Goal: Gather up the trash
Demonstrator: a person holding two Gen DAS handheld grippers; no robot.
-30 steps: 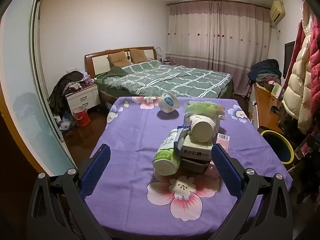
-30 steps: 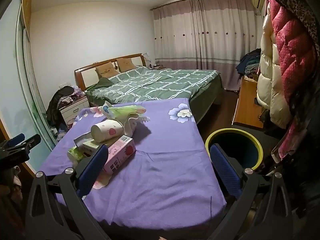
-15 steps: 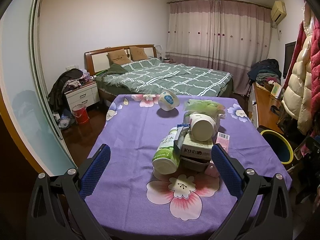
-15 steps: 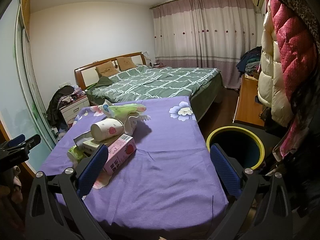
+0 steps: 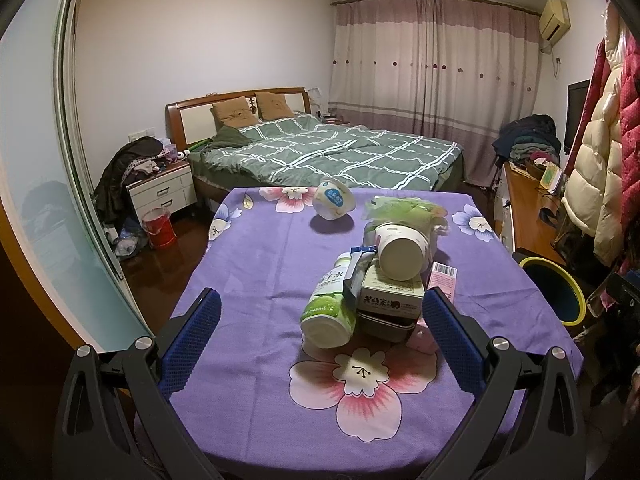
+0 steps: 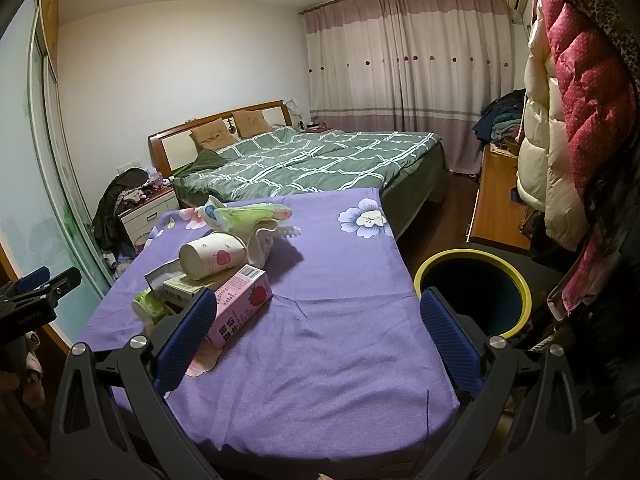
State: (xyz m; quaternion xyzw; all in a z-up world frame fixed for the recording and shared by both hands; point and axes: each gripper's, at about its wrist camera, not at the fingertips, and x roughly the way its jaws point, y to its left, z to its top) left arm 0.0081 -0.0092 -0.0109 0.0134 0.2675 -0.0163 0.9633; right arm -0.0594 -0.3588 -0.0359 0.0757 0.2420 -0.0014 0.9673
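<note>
Lying toppled in a pile mid-table on the purple cloth: green bottle, paper cup, pink strawberry carton. Hovering wide open, empty: left gripper, right gripper. Better starting with the loose carton, bin waiting alongside.

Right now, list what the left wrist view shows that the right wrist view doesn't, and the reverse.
Only the left wrist view: the tipped white bowl with a blue label, alone toward the far edge, and the red bucket on the floor.

Only the right wrist view: the pink carton's strawberry face, and the left gripper at the frame's edge.

Both: the purple tablecloth, the paper cup lying on the boxes, the green bottle, the yellow-rimmed bin.
</note>
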